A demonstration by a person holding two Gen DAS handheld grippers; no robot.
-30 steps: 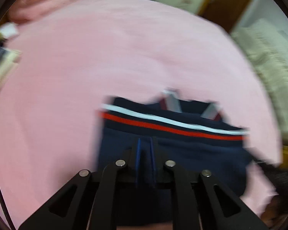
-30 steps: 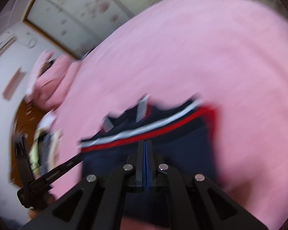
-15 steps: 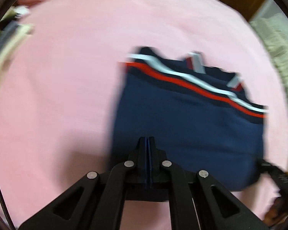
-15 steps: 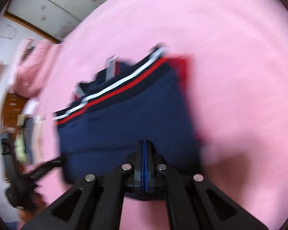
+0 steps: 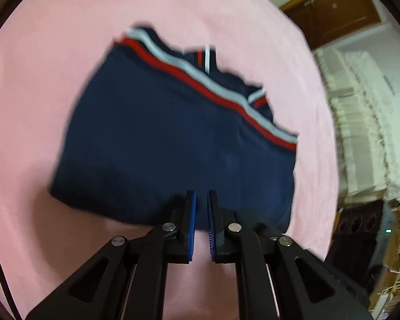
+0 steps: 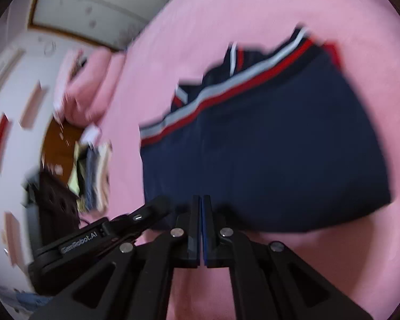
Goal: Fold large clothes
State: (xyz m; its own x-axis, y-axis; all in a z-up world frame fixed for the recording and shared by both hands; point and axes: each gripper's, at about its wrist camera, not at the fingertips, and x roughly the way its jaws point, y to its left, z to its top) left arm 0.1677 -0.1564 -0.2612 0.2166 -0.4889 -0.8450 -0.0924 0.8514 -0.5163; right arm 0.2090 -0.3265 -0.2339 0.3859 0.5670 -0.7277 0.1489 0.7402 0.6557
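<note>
Navy garment (image 5: 173, 144) blurred, near hem hidden, left claw (image 5: 201, 200) opening empty, right claw (image 6: 201, 200) closed

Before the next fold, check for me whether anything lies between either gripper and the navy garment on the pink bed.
Nothing visible does. The left gripper and right gripper both sit right at the near edge of the navy garment, with only bare pink bedcover around it. The clothes pile lies off to the side.

ahead of the jaws lies a navy blue garment (image 5: 173, 138) with a red stripe and a pale grey-white stripe side by side along its far edge. under it spreads a plain pink bedcover (image 5: 53, 80). both grippers are black with blue pads (image 5: 191, 224).
</note>
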